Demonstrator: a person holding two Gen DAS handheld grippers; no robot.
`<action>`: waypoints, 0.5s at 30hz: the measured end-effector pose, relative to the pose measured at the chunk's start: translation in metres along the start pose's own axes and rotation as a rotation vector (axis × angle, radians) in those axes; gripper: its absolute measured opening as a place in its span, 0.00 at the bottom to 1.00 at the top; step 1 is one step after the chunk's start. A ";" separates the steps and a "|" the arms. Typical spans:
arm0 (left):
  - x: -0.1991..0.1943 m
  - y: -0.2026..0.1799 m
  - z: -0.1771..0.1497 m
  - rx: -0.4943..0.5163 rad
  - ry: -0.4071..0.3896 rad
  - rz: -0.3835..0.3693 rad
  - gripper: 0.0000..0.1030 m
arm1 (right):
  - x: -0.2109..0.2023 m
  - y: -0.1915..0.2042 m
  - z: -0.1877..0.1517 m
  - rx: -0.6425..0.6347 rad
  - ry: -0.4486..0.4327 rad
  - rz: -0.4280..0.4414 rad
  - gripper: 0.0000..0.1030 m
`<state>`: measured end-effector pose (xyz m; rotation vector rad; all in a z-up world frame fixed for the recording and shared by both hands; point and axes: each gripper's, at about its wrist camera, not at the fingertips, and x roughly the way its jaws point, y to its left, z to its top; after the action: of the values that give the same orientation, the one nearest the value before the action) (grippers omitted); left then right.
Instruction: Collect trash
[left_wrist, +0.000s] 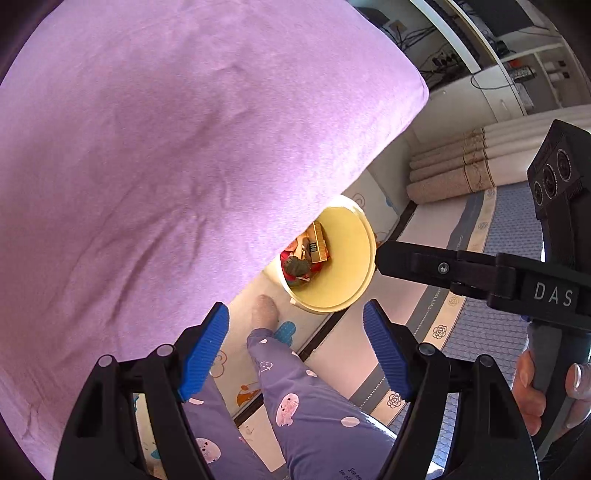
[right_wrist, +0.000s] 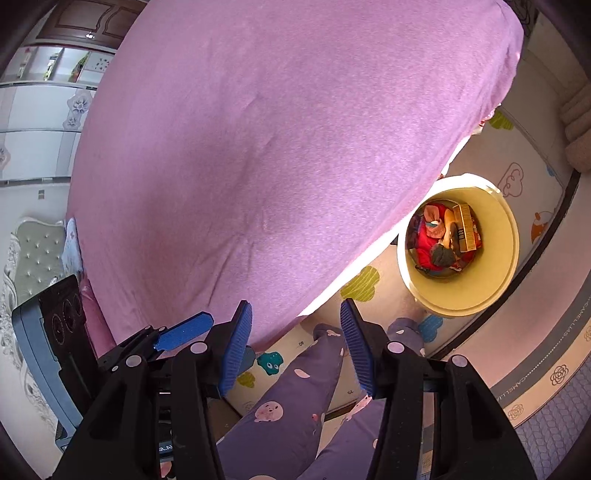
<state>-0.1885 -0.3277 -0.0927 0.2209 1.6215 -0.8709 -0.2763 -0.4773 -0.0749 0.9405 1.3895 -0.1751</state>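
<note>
hovering open grippers (left_wrist: 295, 354), bin (right_wrist: 509, 236) beside bed edge (right_wrist: 369, 258)

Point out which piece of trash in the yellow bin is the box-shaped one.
It is the tan cardboard box with a black barcode, lying at the top of the pile in the yellow bin. The red wrapper and the other scraps beside it are soft and crumpled.

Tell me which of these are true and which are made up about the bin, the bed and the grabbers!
1. The yellow bin already has trash in it. True.
2. The bin stands on top of the purple bed. False: it stands on the floor mat beside the bed.
3. The left gripper holds a wrapper. False: nothing is between its blue pads.
4. The right gripper is empty. True.
5. A tan box lies in the bin. True.
</note>
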 end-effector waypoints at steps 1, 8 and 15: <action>-0.007 0.012 -0.004 -0.020 -0.010 0.002 0.72 | 0.006 0.015 -0.001 -0.022 0.009 0.000 0.48; -0.053 0.096 -0.027 -0.162 -0.089 0.020 0.72 | 0.048 0.108 -0.009 -0.152 0.054 -0.002 0.48; -0.092 0.158 -0.048 -0.242 -0.155 0.032 0.72 | 0.073 0.172 -0.015 -0.241 0.069 -0.004 0.49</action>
<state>-0.1085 -0.1573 -0.0740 0.0092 1.5569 -0.6444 -0.1651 -0.3271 -0.0590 0.7492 1.4397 0.0221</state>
